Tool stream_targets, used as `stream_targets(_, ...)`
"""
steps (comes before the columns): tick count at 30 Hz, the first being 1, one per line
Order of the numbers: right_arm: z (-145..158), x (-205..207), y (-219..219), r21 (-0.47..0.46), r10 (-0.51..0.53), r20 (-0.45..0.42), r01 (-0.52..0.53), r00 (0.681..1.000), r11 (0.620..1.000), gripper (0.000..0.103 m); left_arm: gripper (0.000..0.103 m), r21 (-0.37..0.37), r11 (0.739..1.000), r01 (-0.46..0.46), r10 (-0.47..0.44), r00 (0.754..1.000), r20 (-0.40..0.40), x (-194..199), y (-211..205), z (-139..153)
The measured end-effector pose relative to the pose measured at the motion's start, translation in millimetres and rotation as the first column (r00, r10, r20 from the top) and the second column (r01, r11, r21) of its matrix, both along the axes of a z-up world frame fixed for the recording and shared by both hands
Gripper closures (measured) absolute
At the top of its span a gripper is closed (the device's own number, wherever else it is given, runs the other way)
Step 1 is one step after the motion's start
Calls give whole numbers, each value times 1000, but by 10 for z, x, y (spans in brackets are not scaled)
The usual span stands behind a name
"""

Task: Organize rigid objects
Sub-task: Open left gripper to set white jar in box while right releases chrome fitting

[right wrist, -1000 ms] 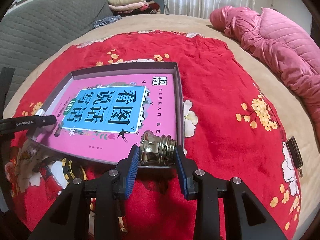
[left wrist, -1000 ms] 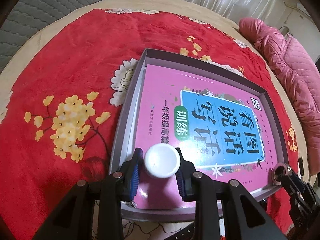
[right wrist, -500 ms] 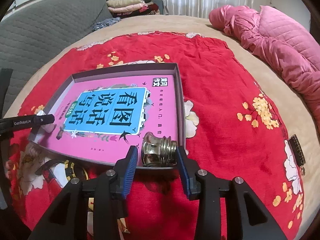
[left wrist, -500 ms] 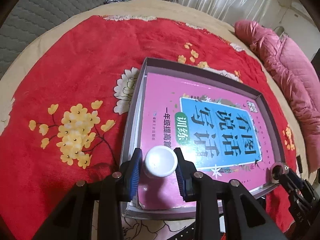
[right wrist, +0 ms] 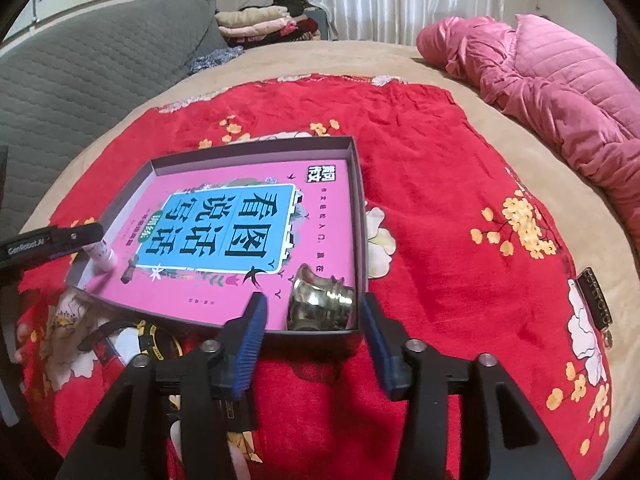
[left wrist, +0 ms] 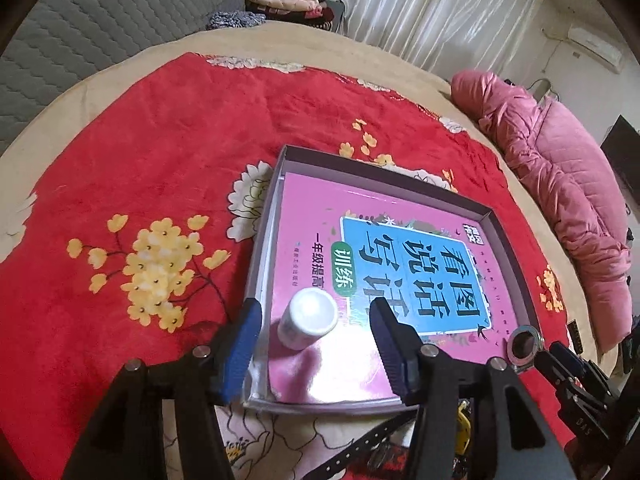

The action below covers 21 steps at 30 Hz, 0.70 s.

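Left wrist view: left gripper [left wrist: 314,334] has just been opening; jaws now stand apart, white bottle [left wrist: 308,318] upright between them, neither pad touching it. Bottle rests on the pink book [left wrist: 360,248] near the left front corner of the shallow grey box [left wrist: 384,170].

Right wrist view: right gripper [right wrist: 312,328] likewise has just been opening; pads clear of the brass-coloured metal piece [right wrist: 320,306], which sits in the box's right front corner, against the wall.

Step in hand, as I judge it: release after placing, both items set down inside the box. Next move calls for backing each gripper straight off without brushing the bottle, which looks easy to tip, then going for what lies outside the box.

Count: one box, one book, one white bottle, one metal piece. On the red floral blanket [right wrist: 440,152] in front of the box, a black-and-yellow round thing [right wrist: 154,340], possibly a tape measure, partly hidden; one dark tag-like item [right wrist: 596,298] off to the right.
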State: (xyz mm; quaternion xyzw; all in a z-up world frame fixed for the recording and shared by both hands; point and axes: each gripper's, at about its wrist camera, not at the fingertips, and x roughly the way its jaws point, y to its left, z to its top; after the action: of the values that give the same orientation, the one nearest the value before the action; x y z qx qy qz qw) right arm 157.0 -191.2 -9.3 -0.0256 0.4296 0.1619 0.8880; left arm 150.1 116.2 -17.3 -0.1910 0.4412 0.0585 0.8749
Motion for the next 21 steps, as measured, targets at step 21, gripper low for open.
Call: stream_targets(21, 36, -18, -64, 2, -19, 20, 19, 1000, 1000, 46, 47, -10, 1000, 8, -8, 1000, 14, -203, -39, 13)
